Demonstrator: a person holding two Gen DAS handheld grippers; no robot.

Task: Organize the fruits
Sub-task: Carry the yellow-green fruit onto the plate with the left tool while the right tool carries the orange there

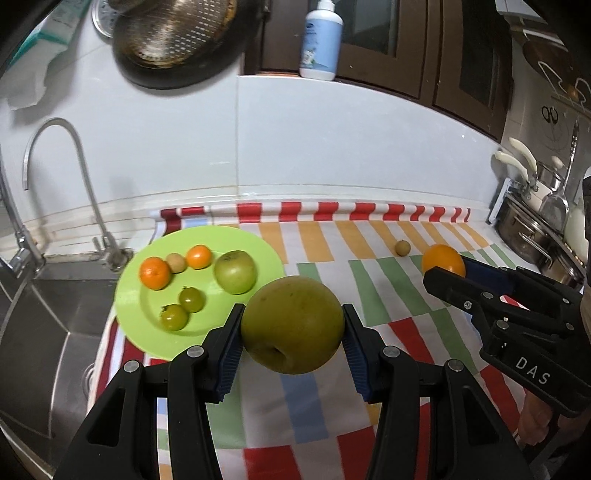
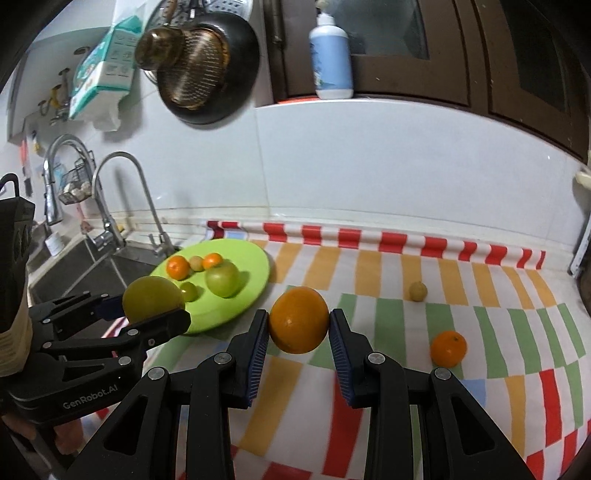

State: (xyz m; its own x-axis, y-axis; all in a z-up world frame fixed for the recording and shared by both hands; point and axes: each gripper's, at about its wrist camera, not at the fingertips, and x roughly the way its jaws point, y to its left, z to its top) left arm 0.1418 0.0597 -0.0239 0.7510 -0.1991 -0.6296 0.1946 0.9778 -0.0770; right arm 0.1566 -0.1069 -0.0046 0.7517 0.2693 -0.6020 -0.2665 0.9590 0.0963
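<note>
I've got the left gripper (image 1: 293,325) clamped across the big round yellow-green apple (image 1: 293,325) at lower centre and the right gripper (image 2: 298,320) pinching the smooth orange (image 2: 298,320) mid-frame, both firm, slippery, fairly hefty, so equator grips suit.

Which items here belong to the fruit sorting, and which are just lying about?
Job: left gripper holding large green fruit; right gripper holding orange; green plate; loose orange; small yellowish fruit.
Clutter: faucet; lotion bottle; hanging colander.

Lime-green plate (image 1: 147,306), orange orange (image 2: 298,320), yellow-green apple (image 1: 292,324), striped cloth (image 1: 399,280) (red, orange, green, white)
</note>
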